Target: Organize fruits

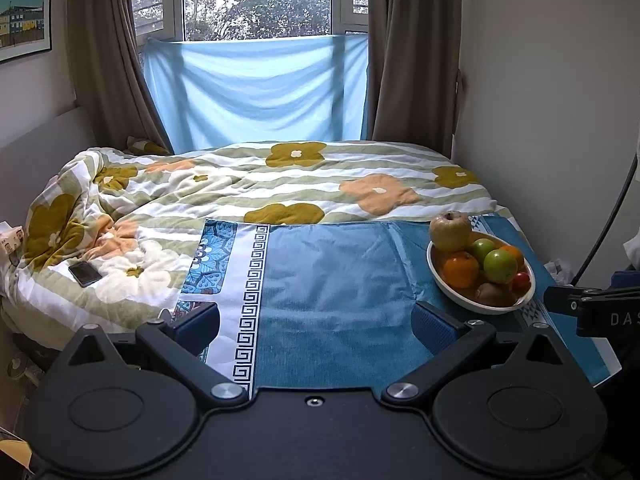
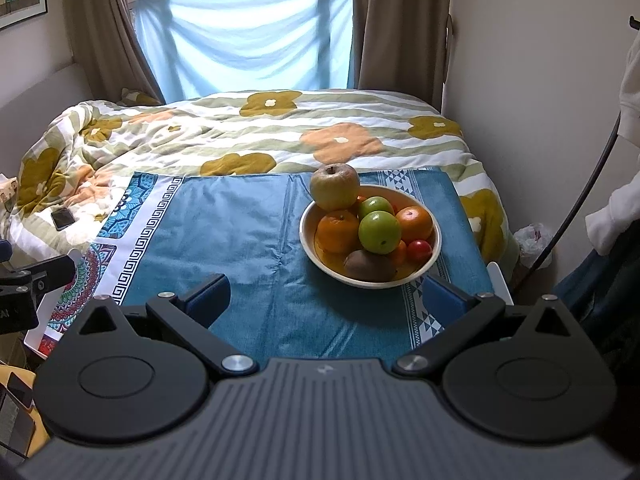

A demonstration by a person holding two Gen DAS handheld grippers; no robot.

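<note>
A white bowl [image 2: 434,250] stands on the blue cloth [image 2: 240,232] and is heaped with fruit. On top sits a yellow-green apple [image 2: 335,186]. Below it lie oranges [image 2: 338,230], green apples [image 2: 379,232], a kiwi [image 2: 370,266] and a small red fruit [image 2: 419,250]. My right gripper [image 2: 326,298] is open and empty, just short of the bowl. My left gripper [image 1: 316,322] is open and empty over bare cloth; the bowl [image 1: 530,294] lies to its right, with the yellow-green apple [image 1: 450,230] on top.
The blue cloth [image 1: 336,280] covers a table at the foot of a bed with a flowered quilt [image 1: 248,184]. A phone [image 1: 85,274] lies on the quilt at left. A wall [image 2: 540,100] and a black cable [image 2: 576,208] stand to the right.
</note>
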